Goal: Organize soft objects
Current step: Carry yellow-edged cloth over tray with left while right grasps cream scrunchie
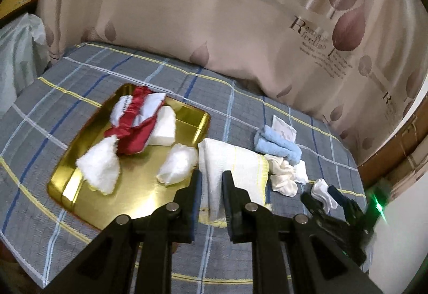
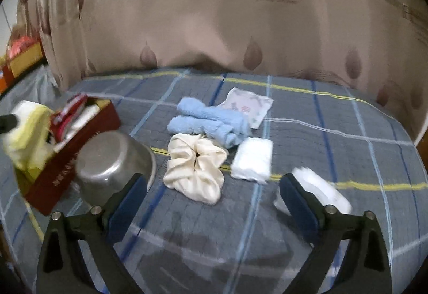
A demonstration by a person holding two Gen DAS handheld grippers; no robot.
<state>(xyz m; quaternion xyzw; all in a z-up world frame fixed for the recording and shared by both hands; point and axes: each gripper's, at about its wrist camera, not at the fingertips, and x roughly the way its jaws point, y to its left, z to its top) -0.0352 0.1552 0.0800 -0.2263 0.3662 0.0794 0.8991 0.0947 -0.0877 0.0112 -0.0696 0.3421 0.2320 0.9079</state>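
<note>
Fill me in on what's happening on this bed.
A person with a claw in each hand is sorting soft items. The left claw is shut on a white towel beside the gold tray, which already holds several cloths. The right claw is open, empty, over the bed near the cream scrunchie.

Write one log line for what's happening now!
left hand-held gripper: shut on white towel | right hand-held gripper: open, empty | gold tray: partly filled
</note>
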